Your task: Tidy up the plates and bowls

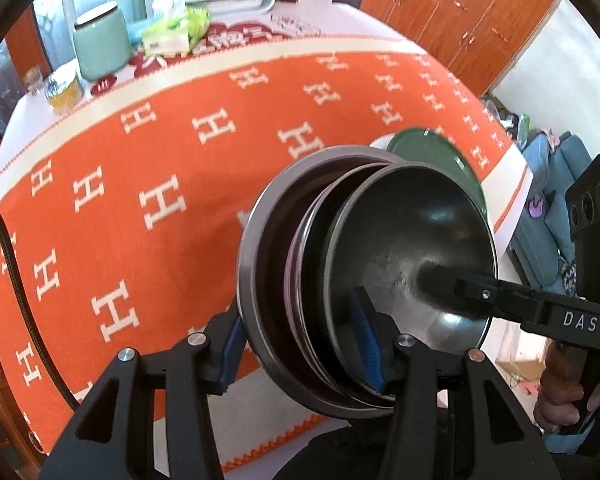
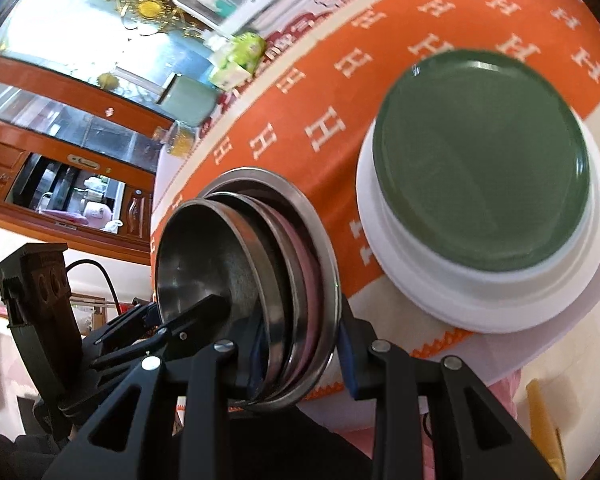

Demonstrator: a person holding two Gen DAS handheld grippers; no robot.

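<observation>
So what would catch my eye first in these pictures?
Probably the nested stack of metal bowls, tilted on edge above the near side of the table, with both hand-held grippers clamped on its rims. Behind it spreads the orange cloth patterned with white H letters. A green plate sits on white plates near the table's edge.

The right gripper [image 2: 296, 354] is clamping a tilted stack of nested steel bowls [image 2: 244, 280], apparently lifted, beside a green plate [image 2: 484, 164] sitting on white plates [image 2: 500, 300].
</observation>
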